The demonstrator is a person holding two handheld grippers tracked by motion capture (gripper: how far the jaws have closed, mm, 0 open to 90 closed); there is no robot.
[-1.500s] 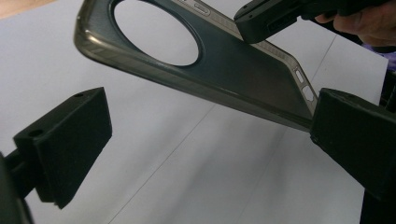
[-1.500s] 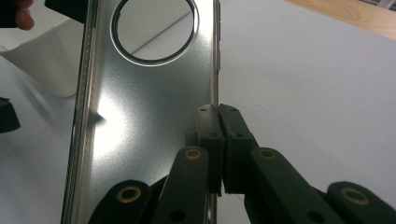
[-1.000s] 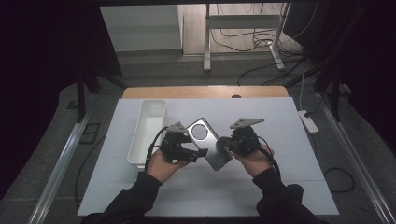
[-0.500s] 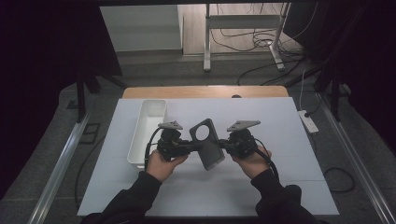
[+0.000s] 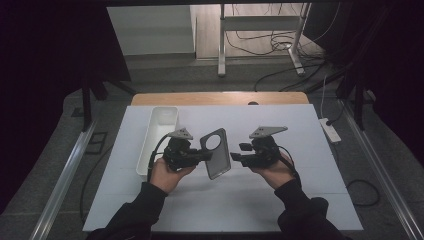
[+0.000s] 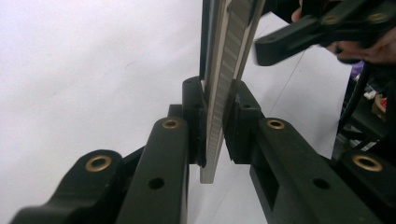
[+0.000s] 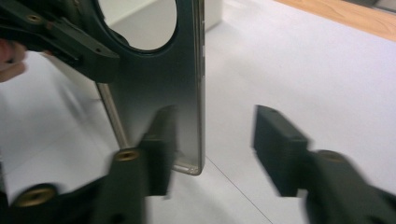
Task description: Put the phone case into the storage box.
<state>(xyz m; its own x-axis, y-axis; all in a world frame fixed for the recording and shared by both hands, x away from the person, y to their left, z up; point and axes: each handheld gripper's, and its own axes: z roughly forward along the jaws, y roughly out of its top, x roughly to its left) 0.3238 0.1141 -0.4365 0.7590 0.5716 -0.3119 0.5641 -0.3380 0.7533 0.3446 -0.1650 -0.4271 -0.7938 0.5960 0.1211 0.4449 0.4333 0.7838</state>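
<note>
Phone (image 5: 216, 153) sits mid-frame in high view, off the table (image 5: 310, 200), stood near-upright w/ slight tilt, camera ring at its upper end. Looks like a hand-to-hand transfer.

Left gripper (image 5: 202, 156): jaws pinched on phone's left edge. Left gripper view shows both pads clamped flat on the thin edge (image 6: 219, 116), phone running up the frame centre. Edge grip prob. chosen so the broad face stays free for the other side.

Right gripper (image 5: 235, 158): jaws have just been opening, now spread. In right gripper view the phone (image 7: 163, 93) sits by the left pad (image 7: 161, 144), right pad well clear, so no pinch there; can't tell if left pad still brushes it. My read: right has let go, left carries full weight.

Pose: both hands low-centre, forearms in from bottom edge, grippers level and pointing inward at each other. White bin (image 5: 159, 135) upper left of the left hand, likely drop spot.
</note>
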